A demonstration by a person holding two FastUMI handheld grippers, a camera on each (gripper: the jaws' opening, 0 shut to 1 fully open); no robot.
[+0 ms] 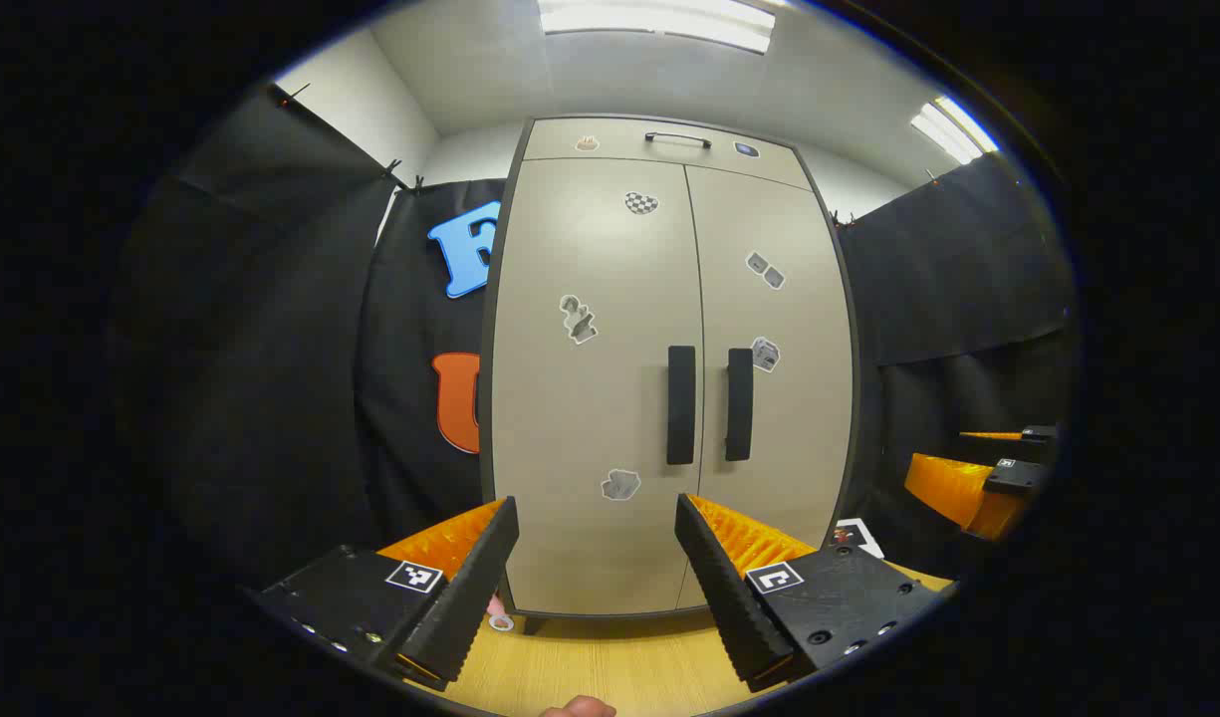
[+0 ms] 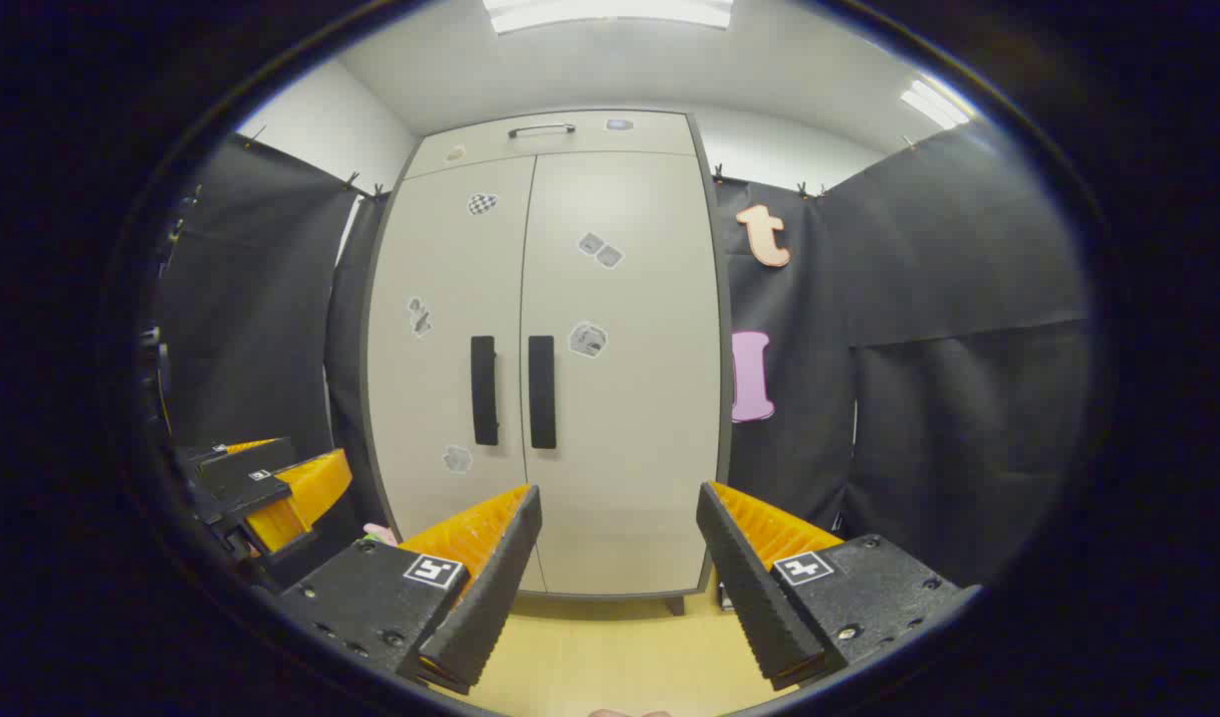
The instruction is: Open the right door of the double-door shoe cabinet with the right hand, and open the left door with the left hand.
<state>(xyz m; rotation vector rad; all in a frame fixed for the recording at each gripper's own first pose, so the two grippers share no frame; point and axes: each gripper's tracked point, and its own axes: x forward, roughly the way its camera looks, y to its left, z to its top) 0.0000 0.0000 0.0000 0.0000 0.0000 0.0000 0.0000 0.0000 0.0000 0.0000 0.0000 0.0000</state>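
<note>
A tall beige shoe cabinet [image 1: 590,418] stands ahead with both doors closed. Two black vertical handles sit side by side at mid height: the left door handle [image 1: 680,404] and the right door handle [image 1: 738,403]. My left gripper [image 1: 598,513] is open, some way short of the doors, with nothing between its fingers. In the right gripper view the same cabinet [image 2: 619,438] shows its left handle [image 2: 484,389] and right handle [image 2: 542,391]. My right gripper [image 2: 619,503] is open too, away from the doors. The other gripper appears at the far right [image 1: 978,478] and far left [image 2: 271,488].
Small stickers dot both doors, and a top drawer with a slim handle [image 1: 677,137] sits above them. Black cloth walls flank the cabinet on both sides. A pale wood floor [image 1: 610,667] runs up to the cabinet's base.
</note>
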